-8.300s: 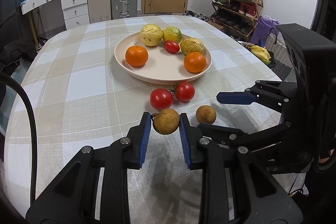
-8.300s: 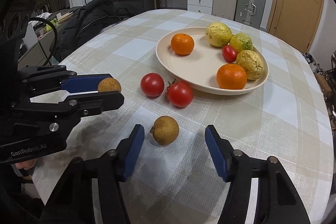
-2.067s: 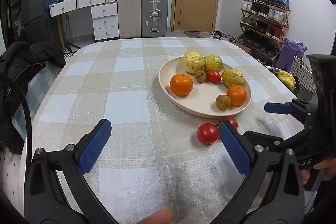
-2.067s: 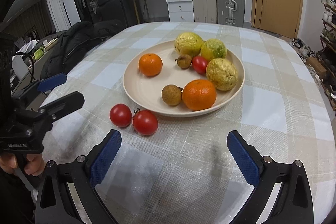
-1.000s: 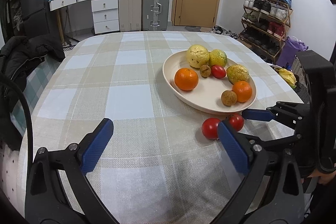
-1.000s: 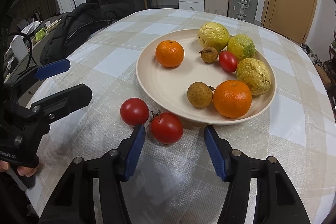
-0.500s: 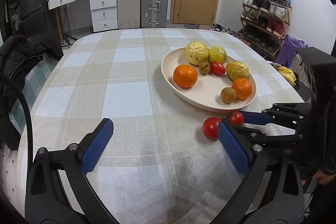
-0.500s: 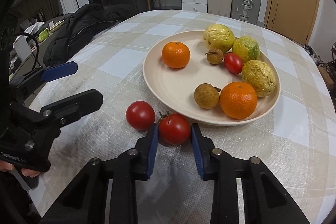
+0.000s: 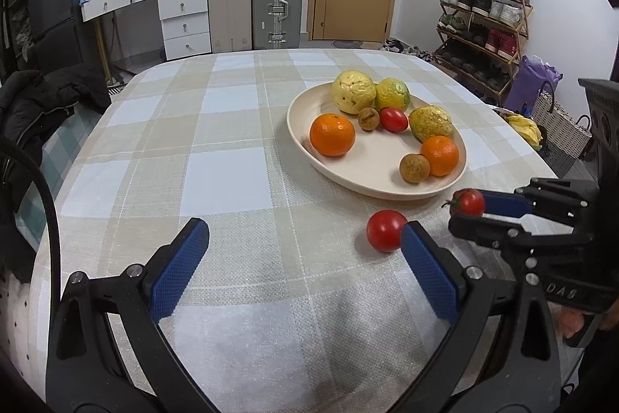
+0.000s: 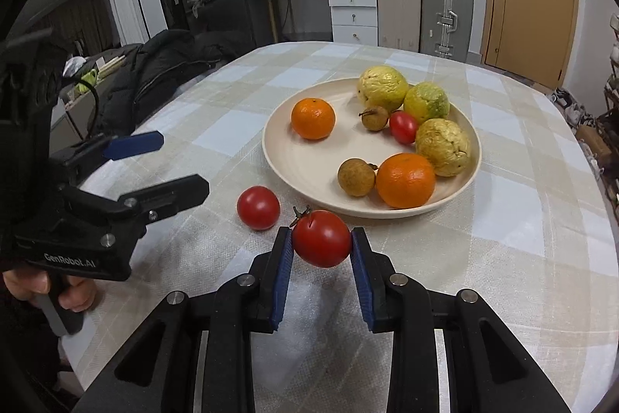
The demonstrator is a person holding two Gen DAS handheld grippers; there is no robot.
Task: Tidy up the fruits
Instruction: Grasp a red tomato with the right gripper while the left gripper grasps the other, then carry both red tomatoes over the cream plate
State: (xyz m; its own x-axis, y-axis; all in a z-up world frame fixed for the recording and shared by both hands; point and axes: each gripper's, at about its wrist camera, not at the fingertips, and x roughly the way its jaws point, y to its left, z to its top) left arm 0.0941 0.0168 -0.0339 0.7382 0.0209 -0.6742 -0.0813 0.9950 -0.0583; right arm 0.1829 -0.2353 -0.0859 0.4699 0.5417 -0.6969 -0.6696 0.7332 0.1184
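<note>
The right hand-held gripper [image 10: 321,246] grips a stemmed tomato [image 10: 321,238] between its blue ribbed pads, low in the centre of the right wrist view, seemingly just off the surface [image 10: 522,239]. The left hand-held gripper [image 9: 305,250] hangs wide open and empty at the bottom of its own frame. To land this well, I would carry the tomato clear over the plate [image 10: 286,157] rim and release it low in the bare left part, since round fruit rolls. The skin looks smooth, glossy and soft, so light pressure suits it. A second tomato [image 10: 258,207] lies on the woven checked cloth, just left of the held one.
</note>
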